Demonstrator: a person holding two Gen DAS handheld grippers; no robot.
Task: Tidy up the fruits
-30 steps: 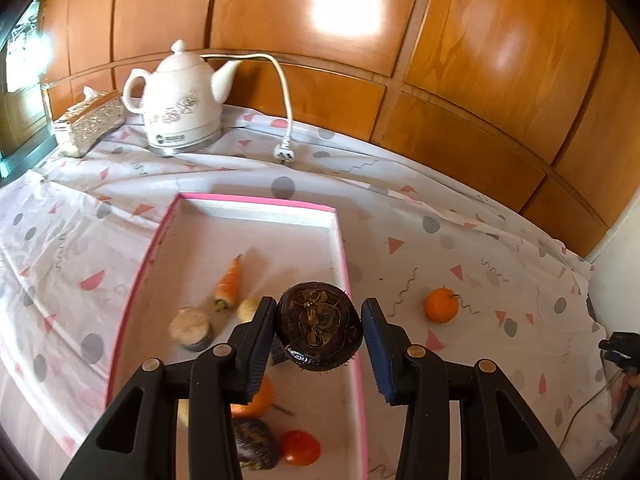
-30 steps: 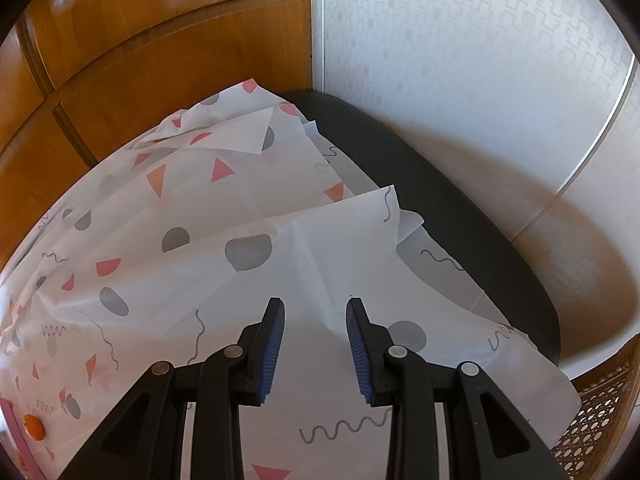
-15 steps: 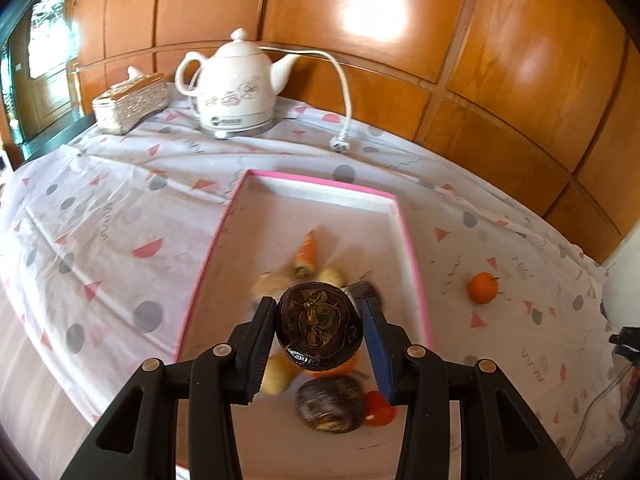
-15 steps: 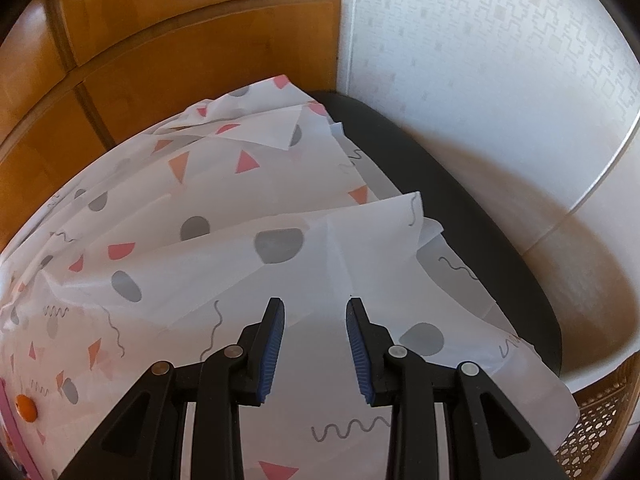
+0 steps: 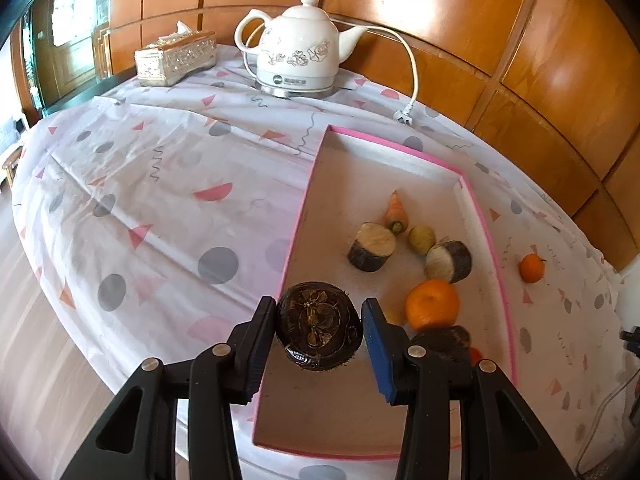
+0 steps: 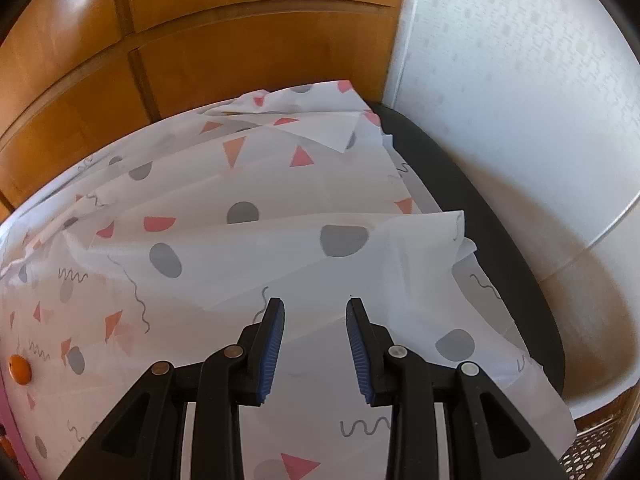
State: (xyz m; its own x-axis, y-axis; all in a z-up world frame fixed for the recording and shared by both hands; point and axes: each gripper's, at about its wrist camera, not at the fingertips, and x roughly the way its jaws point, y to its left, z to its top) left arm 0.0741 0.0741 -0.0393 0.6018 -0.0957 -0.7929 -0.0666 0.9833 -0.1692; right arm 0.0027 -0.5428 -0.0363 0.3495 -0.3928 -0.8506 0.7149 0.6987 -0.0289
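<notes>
My left gripper (image 5: 320,330) is shut on a dark brown, hairy round taro (image 5: 318,326), held above the near left rim of the pink-edged tray (image 5: 298,240). In the tray lie a carrot (image 5: 396,214), two cut taro pieces (image 5: 372,246) (image 5: 448,261), a small yellow-green fruit (image 5: 421,239), a large orange (image 5: 432,304) and a dark taro (image 5: 442,340) partly hidden behind my finger. A small orange (image 5: 532,268) (image 6: 20,368) rests on the cloth right of the tray. My right gripper (image 6: 316,322) hangs over bare tablecloth, jaws a narrow gap apart, with nothing between them.
A white kettle (image 5: 298,48) with cord and plug (image 5: 404,116) stands at the back, a tissue box (image 5: 176,58) to its left. Wood panelling runs behind the table. The table's dark edge (image 6: 480,232) and a white wall lie right of my right gripper.
My left gripper has carried the taro leftward and lower, from over the tray's right rim to its left rim. The right gripper has drifted and rolled slightly over the cloth.
</notes>
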